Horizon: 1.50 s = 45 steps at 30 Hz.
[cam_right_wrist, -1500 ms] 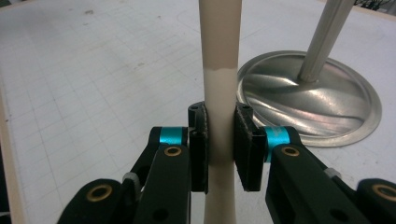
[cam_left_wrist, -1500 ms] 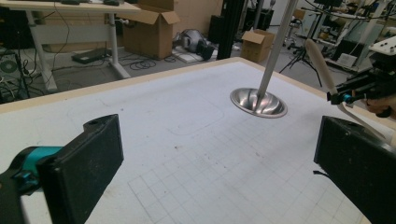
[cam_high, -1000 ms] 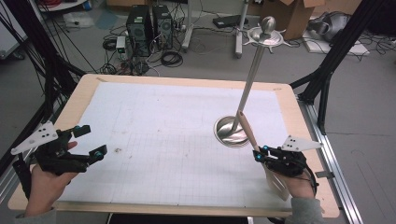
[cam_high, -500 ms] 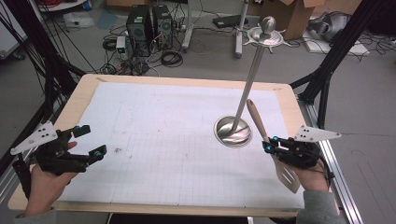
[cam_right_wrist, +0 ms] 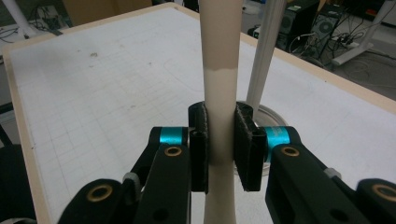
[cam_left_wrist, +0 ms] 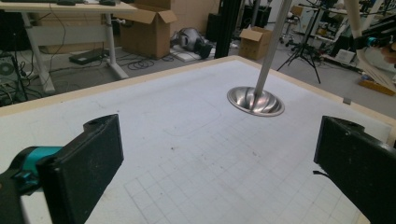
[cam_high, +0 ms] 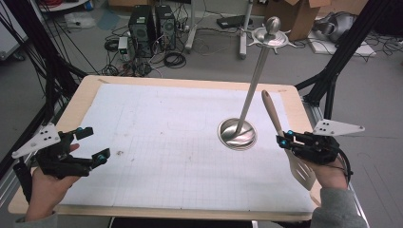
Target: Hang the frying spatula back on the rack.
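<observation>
Since a second ago, when the spatula's handle lay low across the stand's dish, my right gripper (cam_high: 285, 141) has lifted the spatula (cam_high: 280, 133) off the table and swung it more upright. Its handle now points up and away beside the pole of the metal stand (cam_high: 252, 90), and the slotted blade hangs down by the person's right hand, over the table's right edge. In the right gripper view the jaws are clamped on the pale handle (cam_right_wrist: 219, 93), pads pressed flat on both sides, so the hold looks firm to me.

My left gripper (cam_high: 90, 145) has not shifted; it rests near the table's left front corner with its jaws spread wide and nothing between them, as the left gripper view shows against the white mat (cam_left_wrist: 187, 140).

What this means, as I read it: the pickup is done and the carry has begun. The stand's top ring with its hooks (cam_high: 271, 38) sits well above the handle's tip, so I judge more lift is needed before the spatula can be hung. I cannot make out a hanging hole in the handle's end. The pole stands close beside the handle, so knocking it is the risk to watch.
</observation>
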{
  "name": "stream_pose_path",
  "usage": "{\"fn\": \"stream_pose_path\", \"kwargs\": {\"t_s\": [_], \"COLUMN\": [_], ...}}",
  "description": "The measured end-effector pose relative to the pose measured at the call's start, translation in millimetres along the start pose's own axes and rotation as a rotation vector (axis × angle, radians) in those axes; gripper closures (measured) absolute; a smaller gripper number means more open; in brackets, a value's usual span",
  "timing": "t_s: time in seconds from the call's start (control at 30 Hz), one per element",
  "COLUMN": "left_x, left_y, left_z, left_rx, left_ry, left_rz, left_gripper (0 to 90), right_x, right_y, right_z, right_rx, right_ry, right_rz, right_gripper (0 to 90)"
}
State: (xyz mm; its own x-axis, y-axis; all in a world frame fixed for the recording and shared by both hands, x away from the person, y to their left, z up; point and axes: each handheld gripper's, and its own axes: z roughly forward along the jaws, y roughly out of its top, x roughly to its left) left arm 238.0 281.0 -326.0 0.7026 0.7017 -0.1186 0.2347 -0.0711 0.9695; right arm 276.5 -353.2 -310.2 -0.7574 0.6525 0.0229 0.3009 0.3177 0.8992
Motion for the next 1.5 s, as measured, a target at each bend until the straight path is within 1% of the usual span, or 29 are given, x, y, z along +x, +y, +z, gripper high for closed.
{"fn": "stream_pose_path", "kwargs": {"t_s": [0.03, 0.17, 0.27, 0.37, 0.47, 0.5, 0.6, 0.67, 0.7, 0.87, 0.93, 1.0, 1.03, 1.2, 1.33, 1.47, 1.5], "left_x": [-1.5, -7.4, -9.9, -8.1, -3.5, -2.8, -2.6, -2.8, -2.5, -1.2, -1.4, -1.1, -1.2, -0.5, 0.2, 0.4, 0.3], "left_y": [1.4, 7.9, 11.1, 10.0, 6.3, 5.5, 5.3, 5.4, 5.3, 4.6, 4.3, 4.6, 4.6, 4.3, 3.8, 3.8, 3.8], "left_z": [-0.1, -1.5, -3.7, -4.8, -4.7, -4.4, -3.9, -3.7, -3.8, -4.6, -4.7, -5.2, -5.3, -6.1, -6.3, -7.0, -7.0], "left_rx": [-0.007, -0.020, -0.033, -0.037, -0.020, -0.022, -0.021, -0.025, -0.023, -0.020, -0.025, -0.024, -0.027, -0.026, -0.029, -0.029, -0.032], "left_ry": [-0.013, -0.029, -0.034, -0.033, -0.017, -0.017, -0.017, -0.021, -0.020, -0.017, -0.018, -0.018, -0.017, -0.018, -0.017, -0.017, -0.017], "left_rz": [-0.002, 0.019, 0.027, 0.027, 0.014, 0.007, 0.007, 0.006, 0.008, 0.006, -0.002, 0.002, 0.000, -0.002, -0.006, -0.003, -0.008], "left_gripper": [1.8, 1.8, 1.8, 1.8, 1.8, 1.8, 1.8, 1.8, 1.8, 1.8, 1.8, 1.8, 1.8, 1.8, 1.8, 1.8, 1.8], "right_x": [-2.0, -5.7, -7.9, -9.8, -11.4, -12.3, -14.3, -16.7, -17.9, -23.0, -23.4, -24.7, -26.1, -29.7, -31.6, -33.5, -33.5], "right_y": [2.6, 6.4, 10.3, 14.5, 17.8, 19.2, 24.0, 28.0, 29.8, 38.8, 40.0, 42.2, 44.5, 48.1, 51.7, 54.8, 55.8], "right_z": [-2.6, -5.8, -8.3, -11.0, -13.1, -13.8, -17.1, -19.5, -20.9, -28.0, -29.0, -31.0, -33.3, -38.2, -42.5, -44.9, -45.1], "right_rx": [-0.007, -0.014, -0.004, 0.001, 0.003, 0.005, 0.007, 0.007, 0.001, 0.000, -0.002, -0.003, -0.008, -0.023, -0.023, -0.022, -0.022], "right_ry": [0.002, 0.001, -0.003, 0.016, 0.020, 0.021, 0.019, 0.033, 0.029, 0.019, 0.018, 0.012, 0.000, -0.020, -0.022, -0.026, -0.028], "right_rz": [0.002, 0.006, 0.003, 0.003, 0.003, 0.000, 0.003, 0.009, 0.006, 0.016, 0.018, 0.014, 0.020, 0.026, 0.027, 0.016, 0.022], "right_gripper": [78.1, 78.1, 78.1, 78.1, 78.1, 78.1, 78.1, 78.1, 78.1, 78.1, 78.1, 78.1, 78.1, 78.1, 78.1, 78.1, 78.1]}}
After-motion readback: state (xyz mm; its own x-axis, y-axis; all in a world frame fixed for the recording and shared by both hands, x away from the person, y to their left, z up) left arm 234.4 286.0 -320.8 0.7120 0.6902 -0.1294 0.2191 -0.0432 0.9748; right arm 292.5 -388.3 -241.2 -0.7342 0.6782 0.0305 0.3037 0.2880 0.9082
